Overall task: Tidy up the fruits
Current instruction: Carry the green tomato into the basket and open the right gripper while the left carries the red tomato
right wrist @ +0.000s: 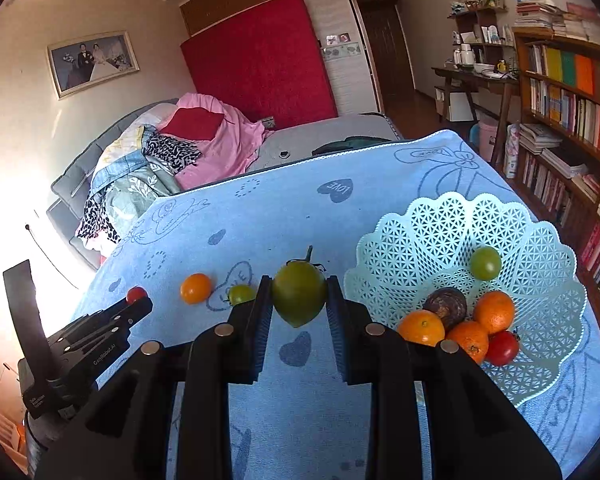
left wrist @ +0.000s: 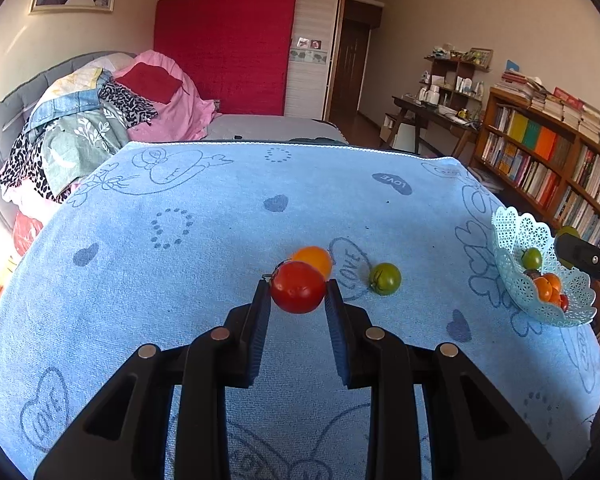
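Basket (right wrist: pixel 460 216): near counter's right edge, already holding six fruits.
Left hand-held gripper (left wrist: pixel 298 288): clamped on red tomato (left wrist: pixel 298 287).
Right hand-held gripper (right wrist: pixel 299 294): clamped on green tomato (right wrist: pixel 299 292).
Left on counter (right wrist: pixel 300 208): orange tomato (right wrist: pixel 196 288), small green tomato (right wrist: pixel 241 294).

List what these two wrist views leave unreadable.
- Left wrist view: right tongs cut by the frame edge; their green fruit mostly behind the basket.
- Right wrist view: dark fruit in the basket half hidden by oranges; kind unclear.
- Right wrist view: window side overexposed.
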### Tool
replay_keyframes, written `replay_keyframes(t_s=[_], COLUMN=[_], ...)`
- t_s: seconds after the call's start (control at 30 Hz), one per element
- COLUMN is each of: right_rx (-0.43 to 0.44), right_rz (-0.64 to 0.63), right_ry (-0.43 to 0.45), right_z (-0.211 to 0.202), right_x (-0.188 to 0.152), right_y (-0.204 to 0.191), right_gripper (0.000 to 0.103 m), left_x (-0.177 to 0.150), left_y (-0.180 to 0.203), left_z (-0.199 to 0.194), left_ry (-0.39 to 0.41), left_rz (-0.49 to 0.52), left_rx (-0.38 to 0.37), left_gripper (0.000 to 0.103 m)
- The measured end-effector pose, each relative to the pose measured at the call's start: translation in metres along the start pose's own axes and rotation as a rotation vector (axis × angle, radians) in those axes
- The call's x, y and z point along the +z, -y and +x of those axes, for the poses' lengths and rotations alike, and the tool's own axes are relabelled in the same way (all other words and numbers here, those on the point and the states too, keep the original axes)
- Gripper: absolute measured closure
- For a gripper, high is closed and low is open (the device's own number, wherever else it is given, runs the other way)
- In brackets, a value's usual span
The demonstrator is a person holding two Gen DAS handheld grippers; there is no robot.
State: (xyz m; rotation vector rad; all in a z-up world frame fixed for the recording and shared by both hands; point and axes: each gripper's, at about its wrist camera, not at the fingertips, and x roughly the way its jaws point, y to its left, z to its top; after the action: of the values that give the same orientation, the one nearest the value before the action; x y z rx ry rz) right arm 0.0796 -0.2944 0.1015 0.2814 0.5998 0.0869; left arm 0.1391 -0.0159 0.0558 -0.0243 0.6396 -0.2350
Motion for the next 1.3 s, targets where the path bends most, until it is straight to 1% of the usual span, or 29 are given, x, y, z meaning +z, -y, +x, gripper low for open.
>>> replay_keyframes(t_s=[0.13,0.33,0.53,0.67,0.83,1.0,1.03,1.1,1.3], right_rx=[-0.038,-0.098,-0.137,-0.158,-0.186,-0.181,-0.179,-0.176,-0.170], right_rz=[0.037,0.090,0.156,0.179,0.179,0.211,0.219,0.226,0.236], right_ry=[0.020,0.051,0.067,0.075,0.082,0.091,0.097,0.114,0.142], right_z=[-0.016,-0.038,-0.047,-0.050,-0.047,-0.046,-0.047,-0.051,-0.058], right_x=[-0.001,-0.004,-0.011,-0.013,-0.013,-0.013,-0.013,-0.012,-0.012], right_y=[0.024,0.059,0.094,0.109,0.117,0.126,0.127,0.129,0.132], right_gripper=[0.075,0.076,0.075,0.075,0.075,0.075,0.070,0.065,0.065], left_x=[-0.003,0.000,0.003,0.005,0.008,0.013,0.014,0.015,0.021], left_y=[0.009,0.020,0.039,0.053,0.066,0.078,0.081,0.087,0.106], left_z=[-0.006,-0.017,-0.028,-0.029,-0.028,-0.029,-0.028,-0.028,-0.026], left_ry=[0.003,0.012,0.029,0.029,0.026,0.031,0.032,0.034,0.033], left_rz=[0.021,0.026,0.054,0.074,0.090,0.113,0.118,0.129,0.159], left_rx=[-0.007,-0.024,-0.031,-0.034,-0.041,-0.047,-0.049,-0.053,-0.078], left_gripper=[0.075,0.075,0.075,0.075,0.075,0.075,0.075,0.075,0.075])
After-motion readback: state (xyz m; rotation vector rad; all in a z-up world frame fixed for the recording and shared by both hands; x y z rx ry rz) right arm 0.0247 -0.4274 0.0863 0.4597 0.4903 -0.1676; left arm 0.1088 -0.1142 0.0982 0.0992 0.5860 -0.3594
